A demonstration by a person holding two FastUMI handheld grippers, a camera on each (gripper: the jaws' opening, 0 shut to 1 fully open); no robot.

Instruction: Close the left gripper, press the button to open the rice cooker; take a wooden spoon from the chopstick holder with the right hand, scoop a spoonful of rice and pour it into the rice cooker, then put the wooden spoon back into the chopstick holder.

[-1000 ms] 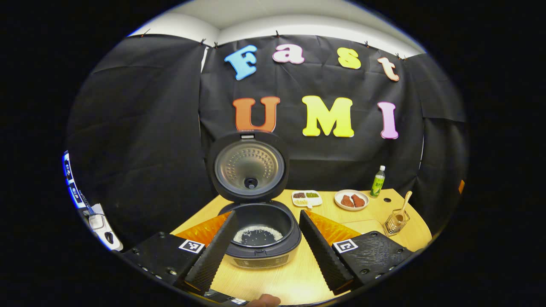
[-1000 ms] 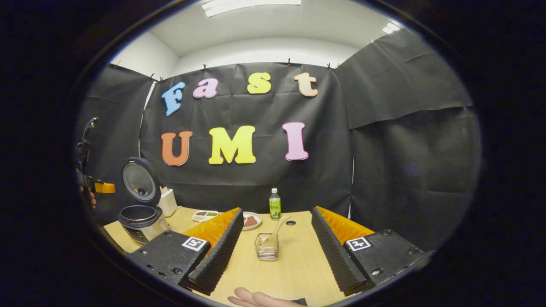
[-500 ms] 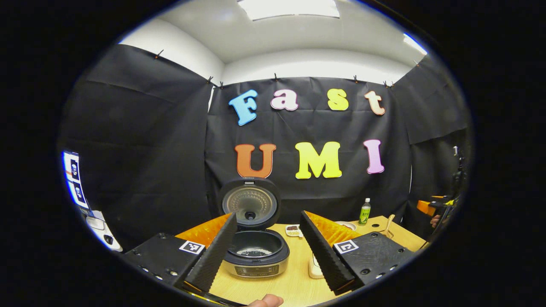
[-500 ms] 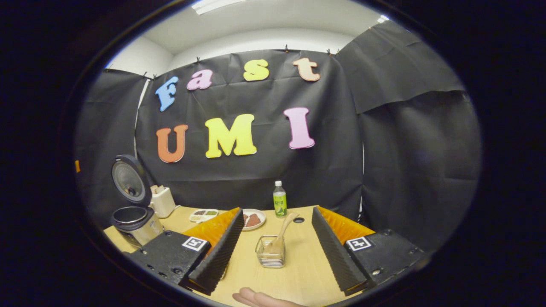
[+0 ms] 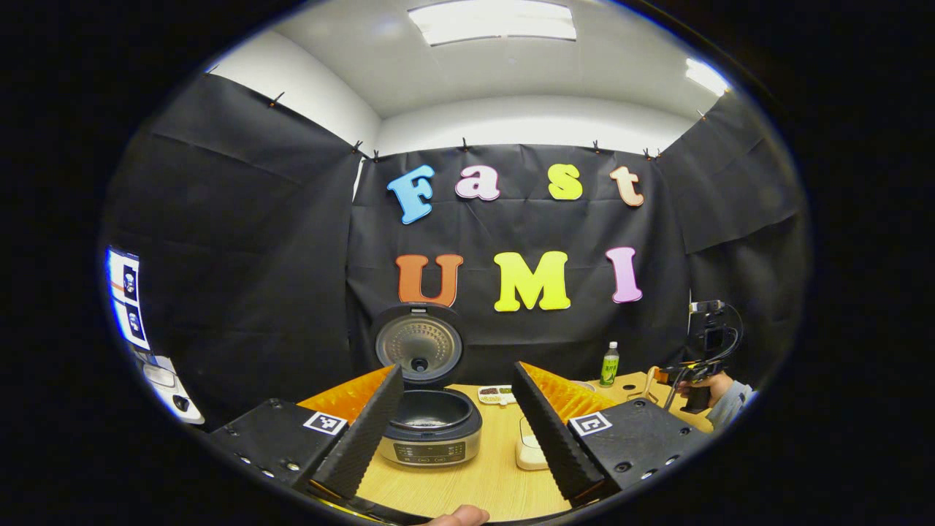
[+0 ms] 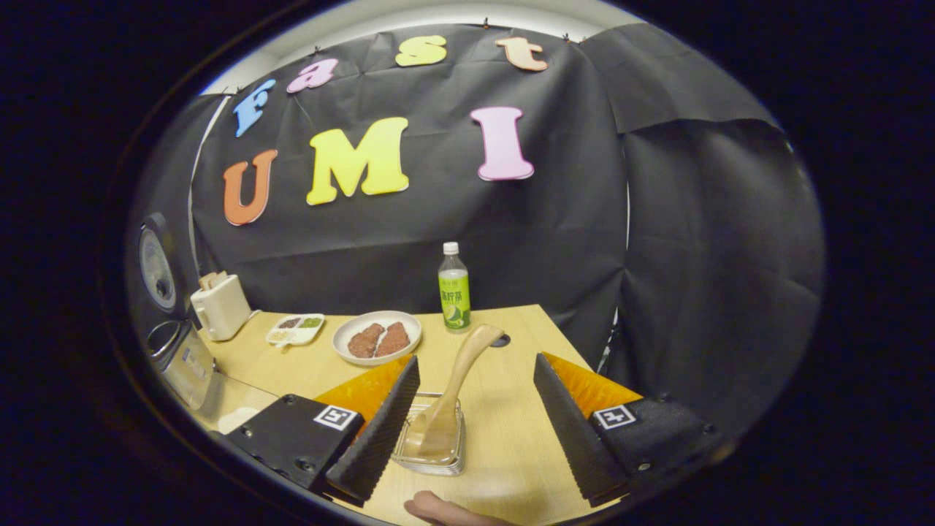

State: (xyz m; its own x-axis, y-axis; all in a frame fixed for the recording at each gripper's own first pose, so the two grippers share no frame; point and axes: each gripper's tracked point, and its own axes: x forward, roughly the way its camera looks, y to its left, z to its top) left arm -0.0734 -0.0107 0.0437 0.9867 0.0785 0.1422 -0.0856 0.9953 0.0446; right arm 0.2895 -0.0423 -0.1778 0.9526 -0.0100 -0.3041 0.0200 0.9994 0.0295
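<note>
On the tabletop: wooden tabletop (image 6: 511,438) with the things below spread over it.
Rice cooker: the rice cooker (image 5: 431,431) stands with its lid (image 5: 418,345) raised upright behind the pot; in the left gripper view it sits between the two fingers, farther off. In the right gripper view it is at the far left edge (image 6: 179,361).
Left tongs: the left tongs (image 5: 456,438) are spread wide, with nothing between the fingers.
Right tongs: the right tongs (image 6: 475,431) are spread wide, one finger to each side of the chopstick holder, touching neither it nor the spoon. In the left gripper view they show far off at the right (image 5: 676,376), held by a hand (image 5: 712,387).
Wooden spoon: the wooden spoon (image 6: 456,383) stands in the chopstick holder (image 6: 431,442), bowl down, handle leaning up and to the right.
Chopstick holder: clear, low, just beside the left finger of the right tongs.
Other things: a green bottle (image 6: 453,288) at the back, a plate (image 6: 377,337) with two brown pieces, a small divided dish (image 6: 295,329), a white toaster (image 6: 219,305) near the cooker.
</note>
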